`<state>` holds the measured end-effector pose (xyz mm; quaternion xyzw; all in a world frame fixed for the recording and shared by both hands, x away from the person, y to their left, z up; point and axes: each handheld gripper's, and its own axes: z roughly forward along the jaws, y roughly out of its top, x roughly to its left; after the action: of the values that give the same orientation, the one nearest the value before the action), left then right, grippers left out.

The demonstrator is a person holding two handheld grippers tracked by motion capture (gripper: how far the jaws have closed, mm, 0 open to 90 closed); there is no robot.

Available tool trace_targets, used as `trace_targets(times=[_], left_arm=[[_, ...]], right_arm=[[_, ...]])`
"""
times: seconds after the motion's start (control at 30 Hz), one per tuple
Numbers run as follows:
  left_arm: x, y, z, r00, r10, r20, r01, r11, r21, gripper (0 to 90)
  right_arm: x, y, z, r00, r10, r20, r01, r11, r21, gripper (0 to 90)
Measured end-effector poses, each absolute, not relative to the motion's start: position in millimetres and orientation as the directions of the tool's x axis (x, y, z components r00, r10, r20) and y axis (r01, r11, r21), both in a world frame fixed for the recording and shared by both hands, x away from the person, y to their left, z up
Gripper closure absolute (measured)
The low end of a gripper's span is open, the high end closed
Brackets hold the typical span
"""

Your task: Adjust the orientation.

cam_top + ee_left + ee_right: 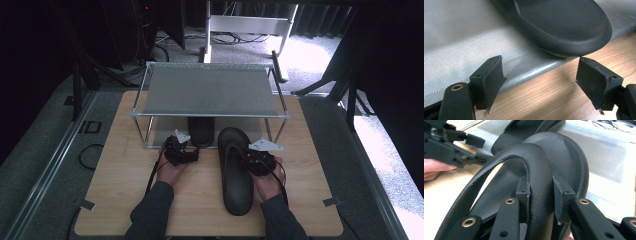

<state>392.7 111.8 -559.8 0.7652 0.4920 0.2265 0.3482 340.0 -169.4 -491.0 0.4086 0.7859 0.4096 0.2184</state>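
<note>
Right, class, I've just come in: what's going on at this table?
A person holds a hand-held gripper in each hand. The right hand-held gripper is shut on the strap of a black sandal lying on the wooden table. The left hand-held gripper is open and empty, just short of the second sandal, which sits on the bottom tier of a metal rack.

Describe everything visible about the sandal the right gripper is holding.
The sandal is a dark, thong-style flip-flop with a pebbled, rubbery-looking surface and a contoured footbed. It lies sole-down on the wooden table, toe pointing toward the metal rack, heel toward the person. The right gripper has its jaws closed on the strap, one jaw on each side. A second dark sandal sits apart from it on the rack's lower shelf.
</note>
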Motion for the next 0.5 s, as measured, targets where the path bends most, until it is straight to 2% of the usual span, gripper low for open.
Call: trace_targets(times=[0.5], left_arm=[[392.8,112.0,-559.8,0.413,0.911,0.002,0.596,-0.272,0.756,22.7]], right_arm=[[395.4,-159.7,-500.0,-0.533,0.845,-0.037,0.462,0.328,0.824,69.7]])
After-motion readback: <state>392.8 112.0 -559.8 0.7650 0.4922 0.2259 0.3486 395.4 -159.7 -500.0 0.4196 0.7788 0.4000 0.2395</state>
